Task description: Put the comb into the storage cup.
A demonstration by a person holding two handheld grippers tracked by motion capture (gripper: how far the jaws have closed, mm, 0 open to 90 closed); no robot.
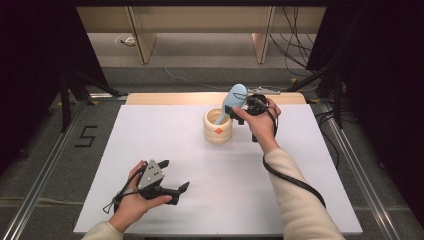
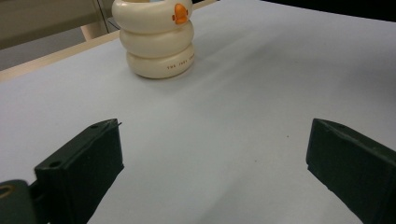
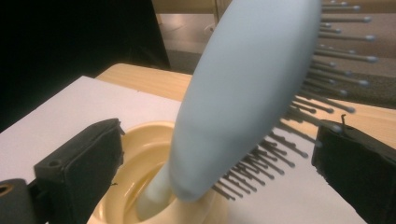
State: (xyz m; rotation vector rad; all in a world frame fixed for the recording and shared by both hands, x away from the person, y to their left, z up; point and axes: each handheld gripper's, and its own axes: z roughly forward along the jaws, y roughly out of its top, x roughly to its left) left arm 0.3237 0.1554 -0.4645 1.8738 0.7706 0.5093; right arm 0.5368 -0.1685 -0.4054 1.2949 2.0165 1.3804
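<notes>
We find the white table (image 1: 150, 150) bearing a cream holder (image 1: 218, 128); the blue hairbrush (image 1: 234, 97) stands handle-down inside it, placement apparently done. The right gripper (image 3: 219, 154) has its jaws apart around the brush head, untouching. Withdrawal remains. The left gripper (image 1: 172, 176) rests open.

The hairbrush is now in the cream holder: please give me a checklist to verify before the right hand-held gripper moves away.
1. Hairbrush handle inside the cream holder: ok, handle is down in the opening.
2. Right hand-held gripper released: ok, jaws stand wide, pads off the brush.
3. Brush stable alone: cannot tell; it leans, head above the rim.
4. Bristles clear of the jaws: not ok, bristles reach close to one jaw.
5. Holder upright on the white table: ok.
6. Left hand-held gripper out of the way: ok, open, apart from the holder.
</notes>
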